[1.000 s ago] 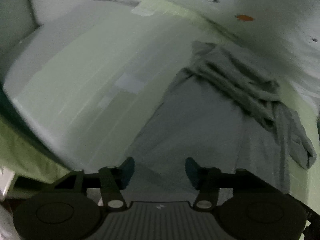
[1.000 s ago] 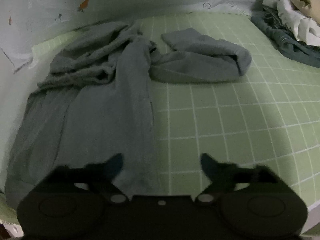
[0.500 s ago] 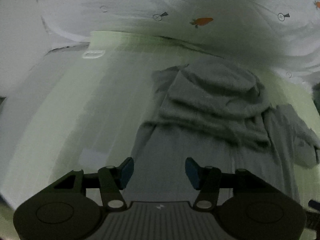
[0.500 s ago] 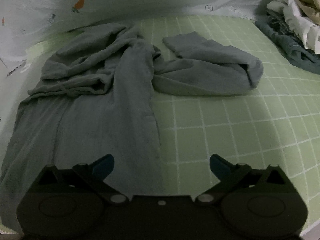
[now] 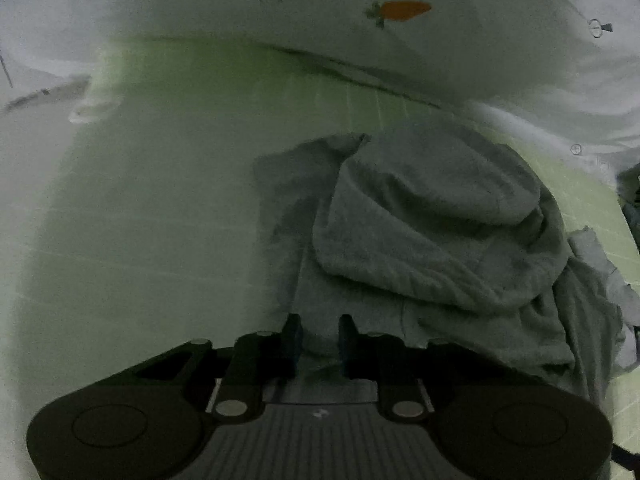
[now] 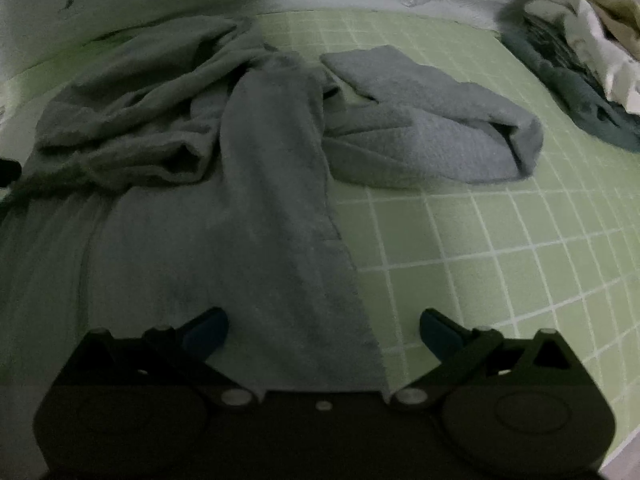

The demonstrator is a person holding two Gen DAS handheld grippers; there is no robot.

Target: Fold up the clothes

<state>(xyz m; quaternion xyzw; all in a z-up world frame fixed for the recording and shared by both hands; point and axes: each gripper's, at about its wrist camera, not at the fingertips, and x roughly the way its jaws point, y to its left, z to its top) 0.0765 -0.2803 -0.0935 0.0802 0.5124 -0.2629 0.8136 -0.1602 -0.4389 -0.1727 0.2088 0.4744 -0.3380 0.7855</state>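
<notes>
The fold has barely begun, by the look of it. A grey garment (image 6: 256,208) lies lengthways on the bed (image 6: 500,240), over a green checked sheet: its near part is spread fairly flat, but the far part is a rumpled heap, with one sleeve (image 6: 432,132) flung out to the right and doubled over itself, and more cloth bunched to the far left. No clean fold line shows anywhere, so smoothing, tucking the sleeves in and doubling the body all seem still to come. The left gripper (image 5: 318,338) sits at the garment's near left edge, its jaws closing with grey cloth showing between them; whether the pads are pinching the fabric yet I can't tell from here, as a gap is visible. The right gripper (image 6: 324,326) hangs released, jaws spread as wide as they go, straddling the garment's near right edge, one finger over the cloth and the other over bare sheet, gripping nothing. To my eye the two are taking hold of the near hem's corners, which would be the opening move of a fold. At the far right of the bed a pile (image 6: 580,64) of other clothes sits untouched, well apart from the garment, so more work waits. A white cover with carrot prints (image 5: 400,10) lies along the far side.
</notes>
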